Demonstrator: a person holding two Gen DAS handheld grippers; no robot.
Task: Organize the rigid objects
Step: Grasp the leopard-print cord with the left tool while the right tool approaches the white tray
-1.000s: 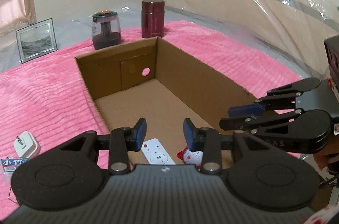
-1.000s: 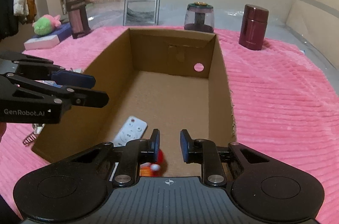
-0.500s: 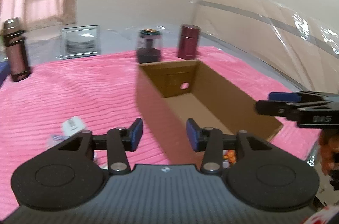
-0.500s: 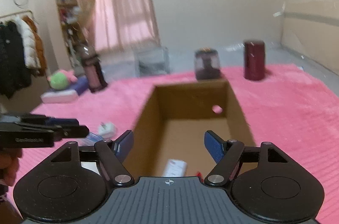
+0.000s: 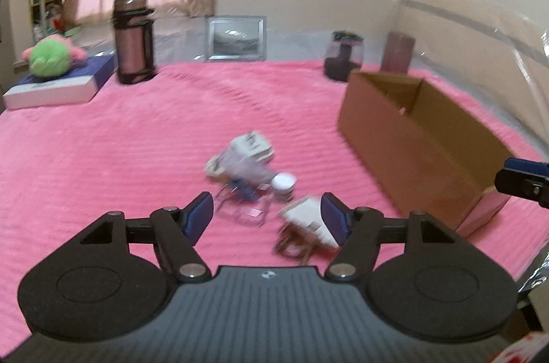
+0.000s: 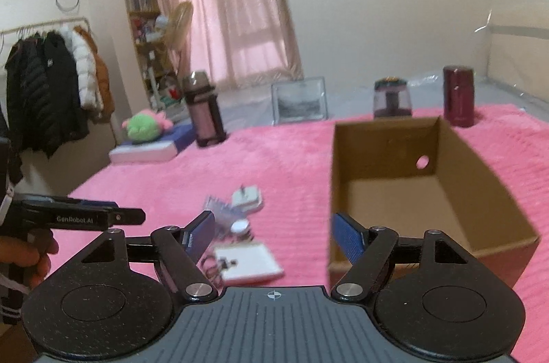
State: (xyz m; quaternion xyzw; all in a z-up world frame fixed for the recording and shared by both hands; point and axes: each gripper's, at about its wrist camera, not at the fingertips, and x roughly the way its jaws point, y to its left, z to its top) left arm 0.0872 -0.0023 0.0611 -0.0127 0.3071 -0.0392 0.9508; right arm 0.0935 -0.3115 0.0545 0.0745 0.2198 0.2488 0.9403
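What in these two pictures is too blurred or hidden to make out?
- Left wrist view: the small pile on the blanket is motion-blurred; only a white plug and a little jar can be told.
- Left wrist view: the box hides its own inside.
- Right wrist view: the near box floor lies behind the right gripper.
- Right wrist view: the left gripper is cut by the edge.

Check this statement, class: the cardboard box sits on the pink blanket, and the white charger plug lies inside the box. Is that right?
Not quite. The cardboard box does sit on the pink blanket, but the white charger plug lies outside it, on the blanket to the box's left, among other small items. The right wrist view shows this.
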